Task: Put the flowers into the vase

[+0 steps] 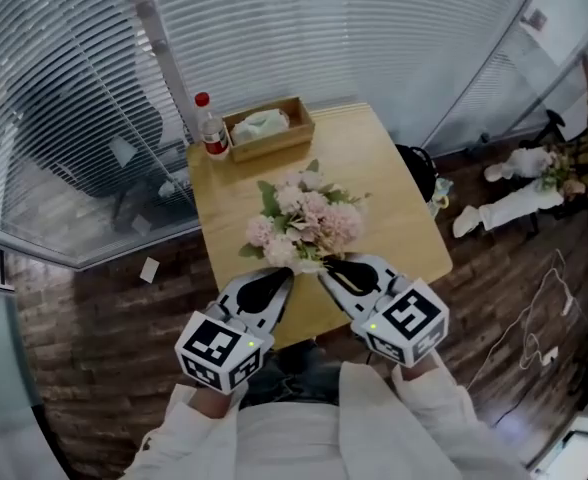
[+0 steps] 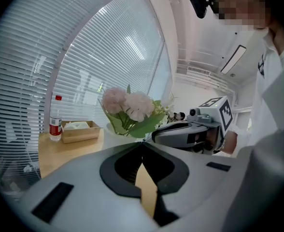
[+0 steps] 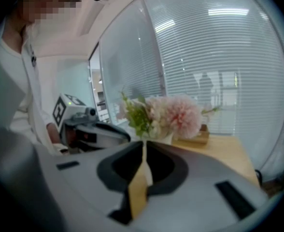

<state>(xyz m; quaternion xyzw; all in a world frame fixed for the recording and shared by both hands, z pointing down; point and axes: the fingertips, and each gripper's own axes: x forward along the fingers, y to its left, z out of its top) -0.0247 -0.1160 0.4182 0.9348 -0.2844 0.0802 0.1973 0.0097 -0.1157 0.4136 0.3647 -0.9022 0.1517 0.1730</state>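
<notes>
Flowers (image 1: pixel 304 223), pink & white w/ green leaves, stand in a white vase (image 3: pixel 164 139) mid tabletop (image 1: pixel 379 163). Left hand-held gripper (image 1: pixel 288 274) & right hand-held gripper (image 1: pixel 325 267) sit just in front of the blooms, tips near each other, both w/ jaws closed together, nothing held. Bottle (image 1: pixel 211 126) & wooden box (image 1: pixel 267 128) at far edge.

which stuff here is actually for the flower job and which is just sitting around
For the job:
flowers
vase, mostly hidden under them
left claw and right claw, both at the bouquet's near edge

Just lying about:
water bottle
wooden box at the far end of the table
</notes>
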